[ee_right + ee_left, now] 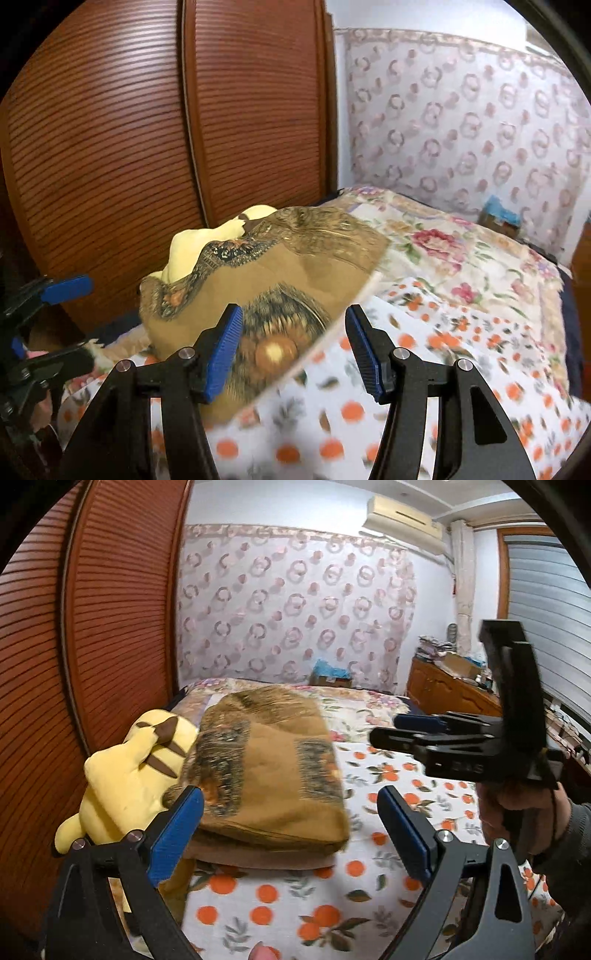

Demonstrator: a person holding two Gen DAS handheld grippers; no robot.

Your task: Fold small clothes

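1. The folded brown cloth (266, 771) is a soft, thick rectangle with dark feathery printed patches and orange specks; it lies in stacked layers on the bed, at about 12 o'clock from the left gripper (291, 830).
2. A yellow plush toy (125, 775) with brown stripes, rounded and fuzzy, touches the cloth's edge at its 9 o'clock.
3. The left gripper's jaws stand wide, with ribbed blue pads (173, 842) on black arms and nothing between them; the cloth's near edge lies just beyond the tips.
4. The right gripper (295, 354) has its jaws moderately apart and empty; in its own view the cloth (273, 295) sits at 11 o'clock, partly behind the left pad. In the left view it appears at 3 o'clock, gripped by a hand (517, 812).
5. The bed cover (369, 904) is white fabric printed with oranges and leaves; a rose-patterned quilt (461, 258) lies farther back.
6. Slatted reddish-brown wardrobe doors (147, 129) rise at 9 to 11 o'clock, a ring-patterned curtain (295, 609) hangs at 12, an air conditioner (402, 517) sits at 1, and a wooden cabinet (443, 690) stands at 2.
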